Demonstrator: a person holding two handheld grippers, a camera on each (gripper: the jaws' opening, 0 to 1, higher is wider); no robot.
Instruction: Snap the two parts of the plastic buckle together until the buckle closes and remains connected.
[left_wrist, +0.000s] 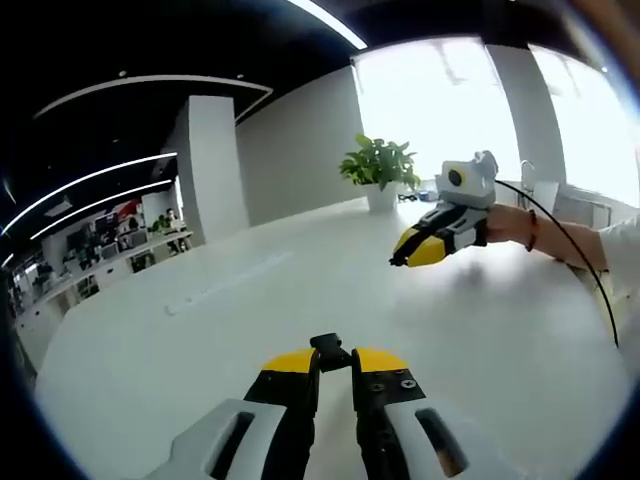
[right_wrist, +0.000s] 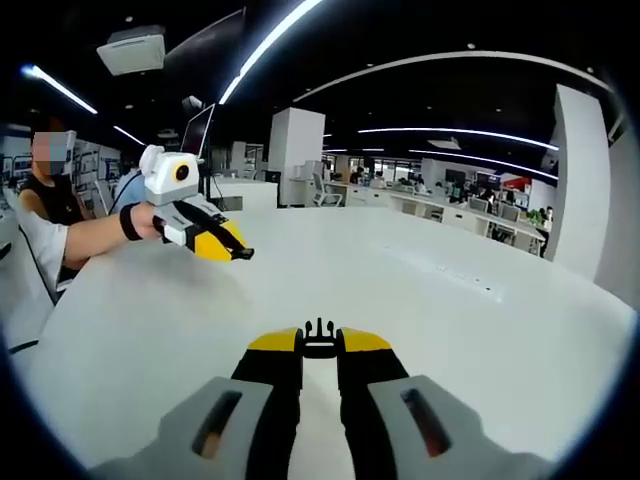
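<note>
My left gripper (left_wrist: 335, 360) rises from the bottom of the left gripper view, shut on a black buckle part (left_wrist: 329, 347) that pokes out between its yellow tips. In the right gripper view my right gripper (right_wrist: 319, 348) is shut on the other black buckle part (right_wrist: 319, 333), whose prongs stick up. The two grippers are held well apart above the white table (left_wrist: 250, 330), pointing toward each other. The right gripper (left_wrist: 412, 254) shows at right in the left gripper view. At left in the right gripper view, the left gripper (right_wrist: 236, 248) has a black piece (right_wrist: 246, 254) at its tip.
A potted plant (left_wrist: 378, 165) stands at the far edge of the table. A black cable (left_wrist: 580, 260) hangs from the right hand. A white pillar (left_wrist: 210, 165) and office desks (right_wrist: 470, 205) lie beyond. A person's arm with a dark wristband (right_wrist: 128, 222) reaches over the table.
</note>
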